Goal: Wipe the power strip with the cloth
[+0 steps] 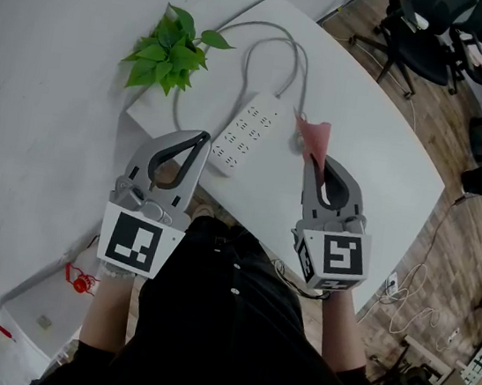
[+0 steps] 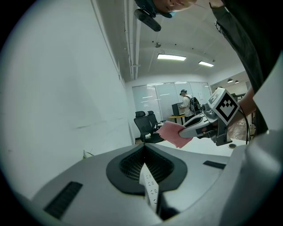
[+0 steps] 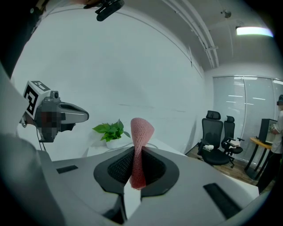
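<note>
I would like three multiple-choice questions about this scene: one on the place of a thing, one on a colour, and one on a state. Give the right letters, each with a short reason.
1. In the head view, where does the plant stand relative to the power strip?
A. to its left, at a corner of the table
B. on top of it
C. far to its right

2. What colour is the cloth?
A. blue
B. pink
C. yellow

3. In what state is the right tool?
A. open and empty
B. shut on the plant
C. shut on the cloth

Answers:
1 A: the leaves sit at the table's corner, left of the strip.
2 B: the cloth is pink in all three views.
3 C: in the right gripper view the jaws pinch the cloth, which sticks up past their tips.
</note>
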`<state>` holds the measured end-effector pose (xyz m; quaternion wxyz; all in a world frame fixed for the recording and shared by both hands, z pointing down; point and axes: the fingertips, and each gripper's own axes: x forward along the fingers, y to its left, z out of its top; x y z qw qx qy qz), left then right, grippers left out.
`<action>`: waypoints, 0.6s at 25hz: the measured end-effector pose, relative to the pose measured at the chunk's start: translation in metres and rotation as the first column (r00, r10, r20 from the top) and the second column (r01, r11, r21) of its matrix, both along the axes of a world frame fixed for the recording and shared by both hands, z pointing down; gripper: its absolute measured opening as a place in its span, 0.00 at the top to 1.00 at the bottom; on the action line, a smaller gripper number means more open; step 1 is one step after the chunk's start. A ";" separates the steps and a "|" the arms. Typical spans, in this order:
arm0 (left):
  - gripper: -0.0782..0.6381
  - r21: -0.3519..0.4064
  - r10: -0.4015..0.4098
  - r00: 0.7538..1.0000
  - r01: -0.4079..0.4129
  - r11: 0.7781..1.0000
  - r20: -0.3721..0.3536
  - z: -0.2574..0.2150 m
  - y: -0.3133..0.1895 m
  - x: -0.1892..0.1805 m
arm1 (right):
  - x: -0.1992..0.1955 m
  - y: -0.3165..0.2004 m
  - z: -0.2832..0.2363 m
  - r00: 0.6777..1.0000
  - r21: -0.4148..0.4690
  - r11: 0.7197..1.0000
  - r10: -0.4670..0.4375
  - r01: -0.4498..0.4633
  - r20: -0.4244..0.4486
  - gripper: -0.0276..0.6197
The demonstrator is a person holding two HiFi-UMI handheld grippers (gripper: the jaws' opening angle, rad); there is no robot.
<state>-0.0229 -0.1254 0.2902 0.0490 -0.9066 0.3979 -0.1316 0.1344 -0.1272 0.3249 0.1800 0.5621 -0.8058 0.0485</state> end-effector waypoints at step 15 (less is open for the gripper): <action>0.87 -0.006 -0.006 1.000 0.006 1.000 -0.008 0.001 0.000 -0.001 | -0.001 0.000 0.002 1.000 -0.004 1.000 -0.005 0.005 -0.010 0.87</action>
